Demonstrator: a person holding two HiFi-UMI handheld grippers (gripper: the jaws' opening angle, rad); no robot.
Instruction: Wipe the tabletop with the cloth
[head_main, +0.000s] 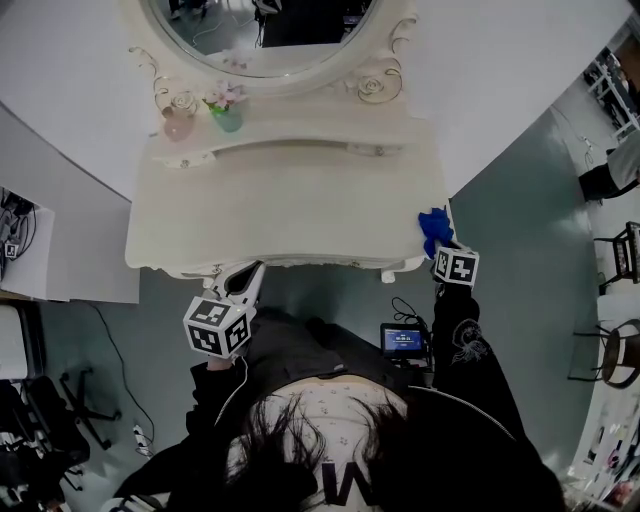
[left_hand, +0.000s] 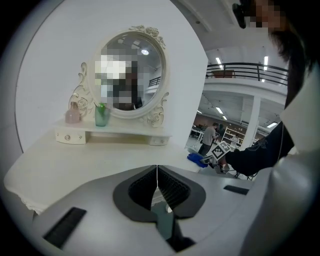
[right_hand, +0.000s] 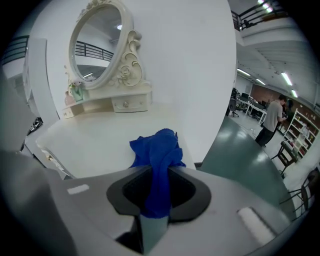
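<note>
My right tongs (right_hand: 158, 190) pinch the cloth (right_hand: 157, 150) — left tongs (left_hand: 157, 186) pressed together, empty. The bench (right_hand: 95, 137) ahead needs wiping, I think.

The cream surface (head_main: 290, 215) carries a rear shelf (head_main: 300, 128) with a mirror (head_main: 262, 35), pink bottle (head_main: 178, 122) and green vase (head_main: 228, 117). A blue cloth (head_main: 434, 228) is at its right edge.

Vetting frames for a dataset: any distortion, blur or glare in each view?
Head view: strong fisheye, the table bows at its edges; light soft and dim. Left gripper view: round black vignette, mosaic patches over the mirror and the top right corner. Right gripper view: same vignette, cloth sharp, ceiling lights bright at right.
</note>
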